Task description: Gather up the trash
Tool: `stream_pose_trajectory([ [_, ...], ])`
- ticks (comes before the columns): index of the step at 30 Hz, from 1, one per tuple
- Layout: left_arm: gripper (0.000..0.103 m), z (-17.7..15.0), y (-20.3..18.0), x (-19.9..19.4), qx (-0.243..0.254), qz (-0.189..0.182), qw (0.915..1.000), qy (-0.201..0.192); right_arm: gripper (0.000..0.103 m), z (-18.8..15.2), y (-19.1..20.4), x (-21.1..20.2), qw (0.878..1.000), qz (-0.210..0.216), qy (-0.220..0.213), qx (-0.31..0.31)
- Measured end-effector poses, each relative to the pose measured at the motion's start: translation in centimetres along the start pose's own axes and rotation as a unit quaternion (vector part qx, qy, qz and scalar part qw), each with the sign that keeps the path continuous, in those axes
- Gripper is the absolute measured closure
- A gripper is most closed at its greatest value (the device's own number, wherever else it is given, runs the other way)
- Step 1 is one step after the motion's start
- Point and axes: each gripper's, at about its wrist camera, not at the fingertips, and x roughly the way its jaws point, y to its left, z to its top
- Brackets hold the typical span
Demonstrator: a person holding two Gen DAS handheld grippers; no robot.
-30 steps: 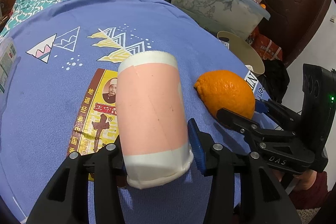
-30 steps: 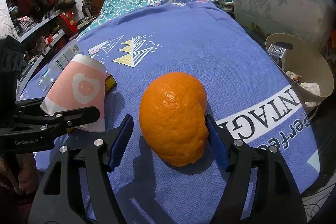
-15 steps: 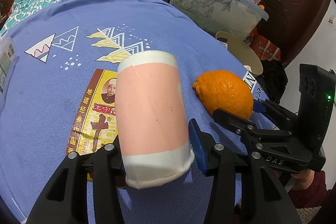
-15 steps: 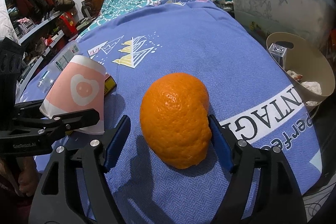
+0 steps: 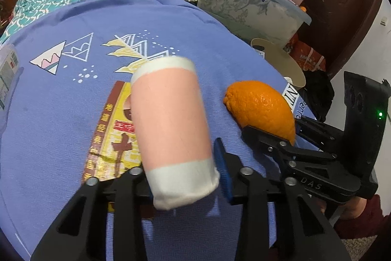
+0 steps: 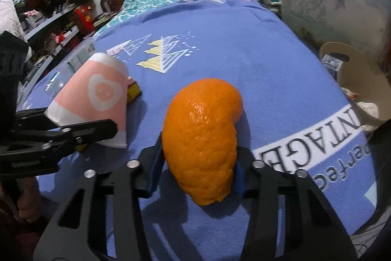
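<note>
My left gripper [image 5: 182,177] is shut on a pink and white paper cup [image 5: 171,124], held tilted just above the purple cloth; the cup also shows in the right wrist view [image 6: 97,99]. My right gripper [image 6: 198,168] is shut on an orange peel [image 6: 202,136], squeezed narrow between the blue pads [image 6: 155,163]. The peel shows at the right of the left wrist view [image 5: 261,109]. A flat yellow and brown wrapper [image 5: 110,136] lies on the cloth under the cup.
A beige bin [image 6: 361,80] with trash inside stands off the right edge of the purple cloth [image 6: 232,48]. A lidded clear storage box [image 5: 246,9] stands behind it. A clear plastic packet [image 5: 6,70] lies at the left edge.
My right gripper has closed on the orange peel and squeezed it narrower. My left gripper has lifted and tilted the cup a little to the right.
</note>
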Motion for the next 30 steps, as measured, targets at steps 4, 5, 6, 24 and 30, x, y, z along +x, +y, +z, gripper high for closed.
stream_pose_trajectory([
  [4,0.079,-0.2,1.2,-0.4,-0.012,-0.006,0.9999,-0.003,0.067,0.3,2.2,0.9,1.0,0.01,0.009,-0.029],
  [5,0.079,-0.4,1.4,-0.6,-0.013,-0.003,0.9999,-0.005,0.067,0.5,3.1,1.2,0.999,0.016,0.011,-0.038],
  [6,0.079,-0.5,1.7,-0.8,-0.015,-0.001,0.9999,-0.007,0.068,0.6,3.7,1.5,0.999,0.019,0.013,-0.045],
  [24,0.078,-4.9,13.5,-7.5,-0.127,0.05,0.9878,-0.075,0.063,3.1,15.6,6.2,0.984,0.051,0.036,-0.166],
  [30,0.068,-5.8,13.5,-8.2,-0.121,0.028,0.988,-0.092,0.021,2.6,15.6,5.0,0.986,0.065,0.013,-0.152],
])
